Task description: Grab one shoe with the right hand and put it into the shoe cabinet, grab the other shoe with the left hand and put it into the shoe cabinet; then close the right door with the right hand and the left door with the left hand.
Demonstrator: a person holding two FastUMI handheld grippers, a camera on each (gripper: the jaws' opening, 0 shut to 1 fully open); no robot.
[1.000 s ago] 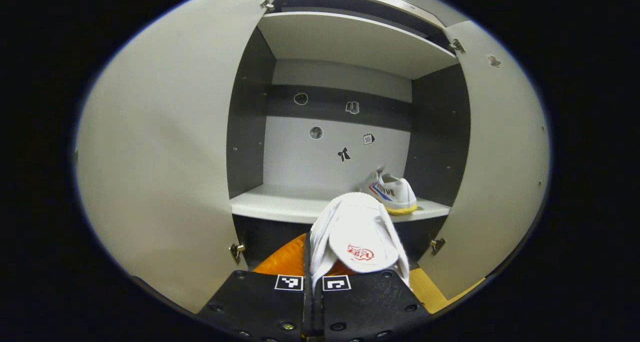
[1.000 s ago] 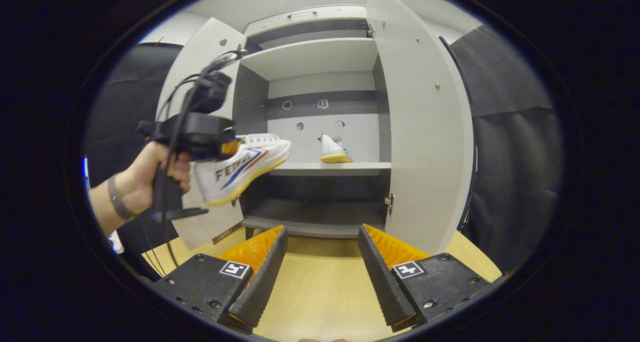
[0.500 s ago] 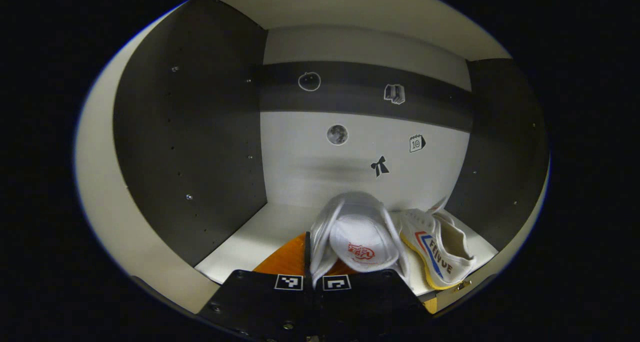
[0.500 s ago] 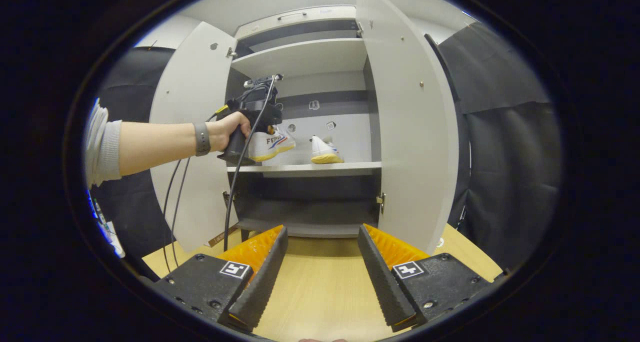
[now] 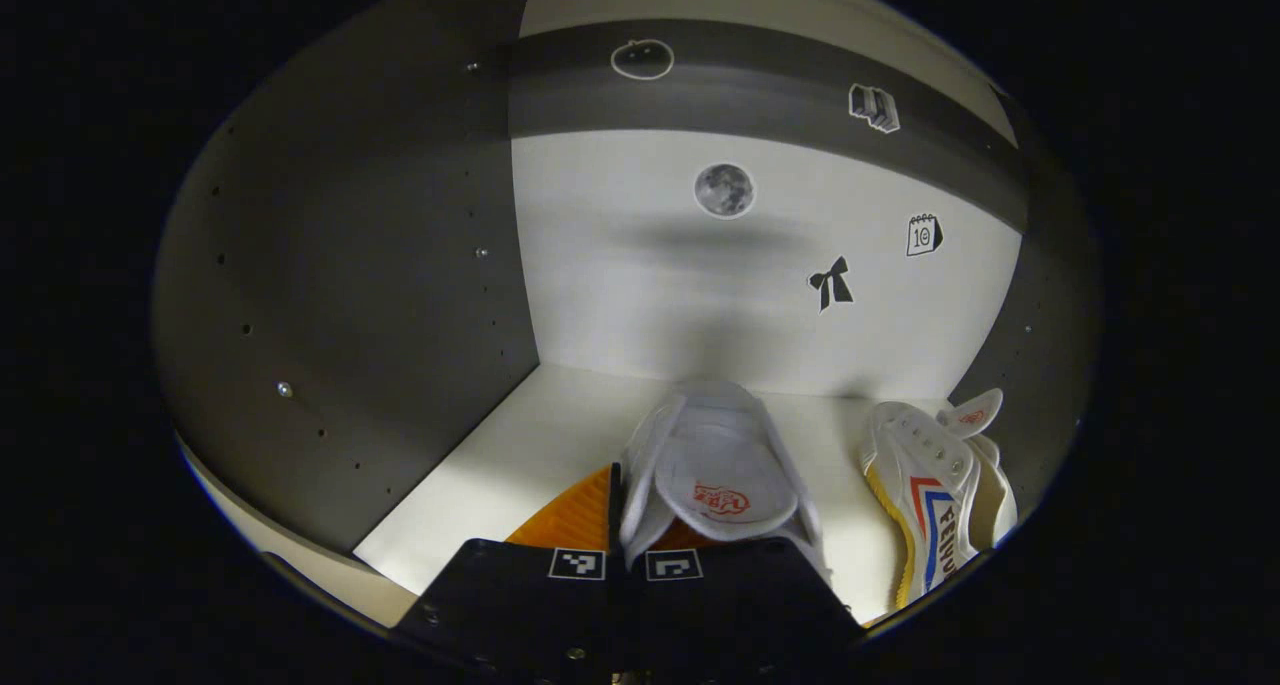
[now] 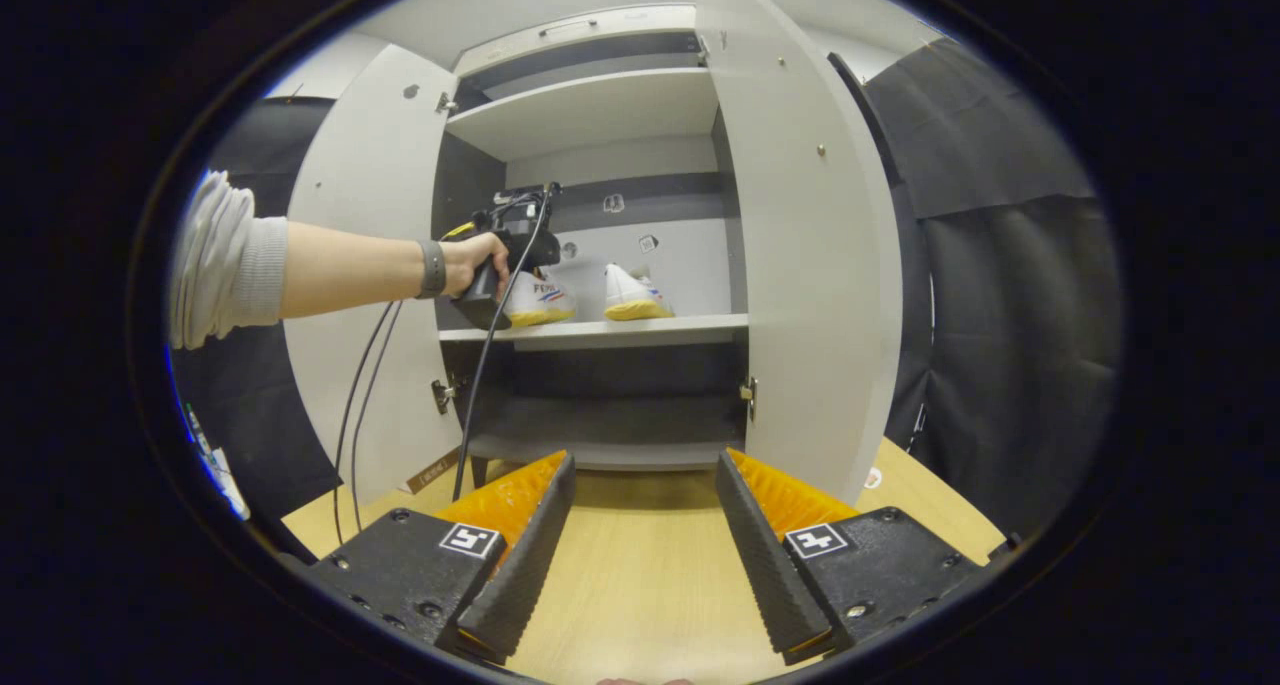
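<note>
Left gripper (image 5: 625,555): clamped on the heel of the second shoe (image 5: 722,465), deep inside the shoe cabinet (image 6: 590,115), low over the middle shelf (image 5: 500,455); whether the sole touches the shelf cannot be told.
Reason for hold: heel grip points the toe at the back panel, judged to allow a straight set-down.
First shoe (image 5: 935,495): resting on the same shelf, just beside the held one on its right, apart from it; gap likely left for the release.
Right gripper (image 6: 645,555): spread wide, holding nothing, waiting over the wooden table (image 6: 640,585) in front of the cabinet.
Right door (image 6: 800,265): swung open.
Left door (image 6: 360,265): swung open.
Count: two shoes, two doors, two grippers, five stickers on the back panel.
</note>
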